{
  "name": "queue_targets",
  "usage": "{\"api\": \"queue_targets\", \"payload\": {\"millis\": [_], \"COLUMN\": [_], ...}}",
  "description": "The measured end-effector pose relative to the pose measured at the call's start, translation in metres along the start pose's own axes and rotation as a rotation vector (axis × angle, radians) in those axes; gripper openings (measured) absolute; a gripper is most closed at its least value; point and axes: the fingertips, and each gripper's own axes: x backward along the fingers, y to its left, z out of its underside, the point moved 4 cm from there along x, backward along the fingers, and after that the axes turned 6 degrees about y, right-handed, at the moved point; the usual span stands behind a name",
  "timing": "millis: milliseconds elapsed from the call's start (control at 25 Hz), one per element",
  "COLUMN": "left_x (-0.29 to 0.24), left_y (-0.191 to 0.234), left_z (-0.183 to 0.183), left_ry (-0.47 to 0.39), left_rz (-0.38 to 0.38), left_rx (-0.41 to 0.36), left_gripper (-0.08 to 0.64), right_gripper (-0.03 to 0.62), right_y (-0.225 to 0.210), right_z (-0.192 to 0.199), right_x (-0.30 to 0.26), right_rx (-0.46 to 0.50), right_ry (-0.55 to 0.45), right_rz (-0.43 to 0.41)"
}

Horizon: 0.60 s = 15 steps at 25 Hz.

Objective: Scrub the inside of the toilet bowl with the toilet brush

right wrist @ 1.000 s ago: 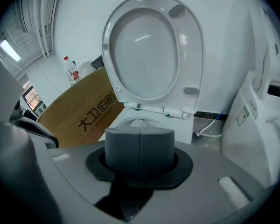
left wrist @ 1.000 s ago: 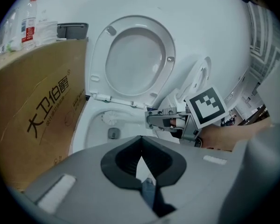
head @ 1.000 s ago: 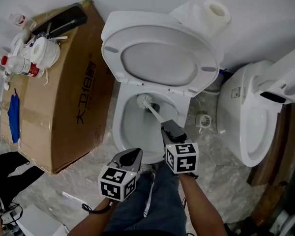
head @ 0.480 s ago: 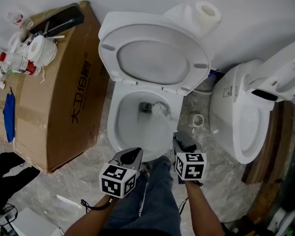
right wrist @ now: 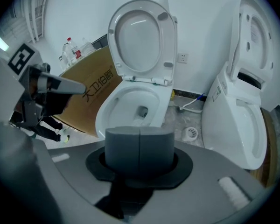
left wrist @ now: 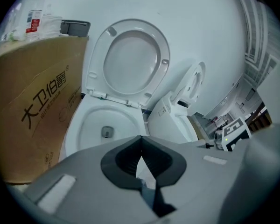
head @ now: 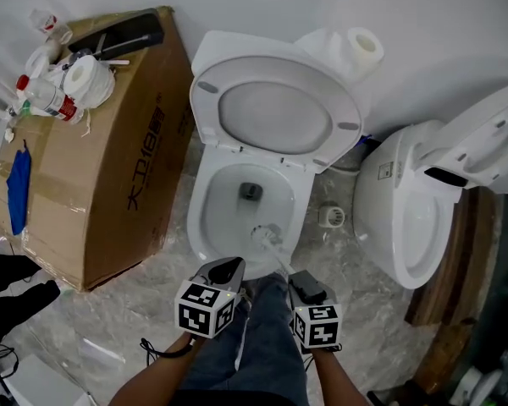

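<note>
The right gripper [head: 300, 284] stays clenched on the toilet brush [head: 268, 238] handle and has drawn back toward the person. The bristles now scrub the near wall of the toilet bowl [head: 198, 227], no longer beside the drain [head: 251, 191]. The left gripper [head: 228, 269] hovers closed and empty.
</note>
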Motion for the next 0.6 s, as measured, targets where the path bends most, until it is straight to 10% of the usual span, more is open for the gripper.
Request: {"api": "queue_targets", "payload": {"millis": [600], "left_x": [0.028], "left_y": [0.02], "left_z": [0.014], "left_ry": [-0.058], "left_rz": [-0.028], "left_rx": [0.108], "left_gripper": [0.014], "right_gripper": [0.155], "right_y": [0.087], "right_z": [-0.024], "right_x": [-0.017], "right_rx": [0.073], "right_ry": [-0.041], "right_rz": [-0.161]}}
